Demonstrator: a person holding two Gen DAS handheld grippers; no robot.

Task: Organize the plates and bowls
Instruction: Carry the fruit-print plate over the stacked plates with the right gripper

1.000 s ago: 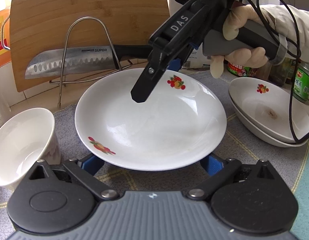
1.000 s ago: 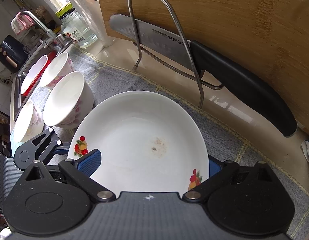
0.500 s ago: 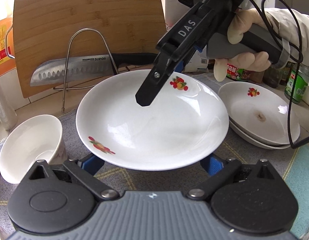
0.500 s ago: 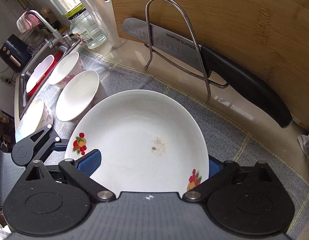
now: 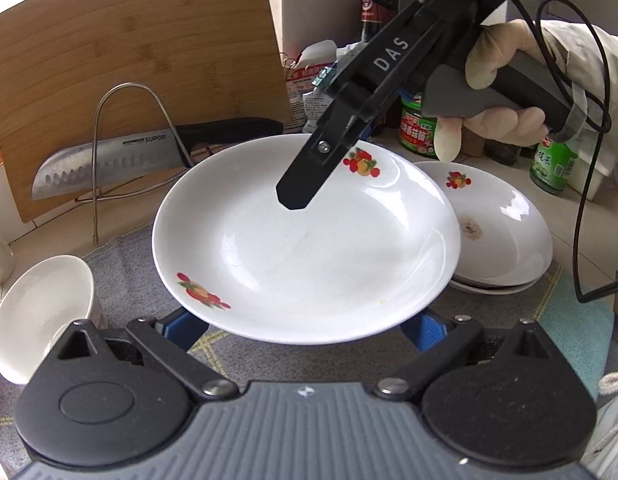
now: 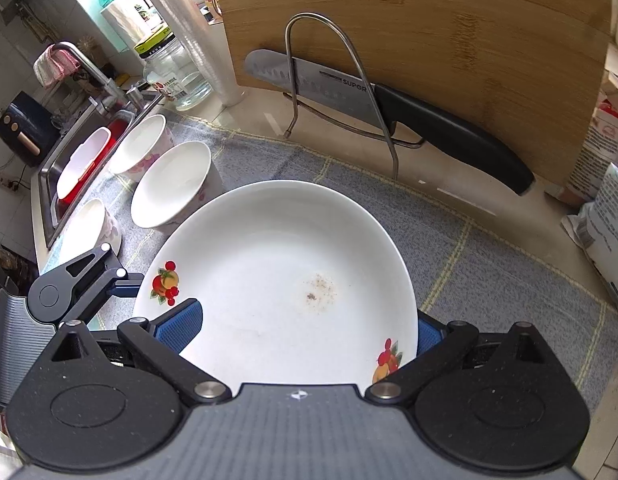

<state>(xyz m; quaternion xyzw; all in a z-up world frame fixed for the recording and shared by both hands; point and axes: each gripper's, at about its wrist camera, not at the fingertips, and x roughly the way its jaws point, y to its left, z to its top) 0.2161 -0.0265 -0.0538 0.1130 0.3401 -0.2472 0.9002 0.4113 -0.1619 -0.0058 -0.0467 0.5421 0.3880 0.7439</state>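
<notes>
Plate (image 5: 309, 248) clamped across both rims, raised above mat (image 5: 121, 256).
Left gripper (image 5: 305, 330) pinches near rim wide; right gripper (image 6: 305, 332) pinches far rim. Plate stack (image 5: 505, 232) just beside it.

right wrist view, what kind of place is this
Most likely a home kitchen counter: a sink with a faucet at the left, a kitchen knife on a wire rack against a bamboo cutting board, and bowls on a mat.

The steel blade of the black-handled kitchen knife (image 5: 109, 162) carries the word "SUPOR". The black right gripper (image 5: 297, 196) shows white letters "DAS".
</notes>
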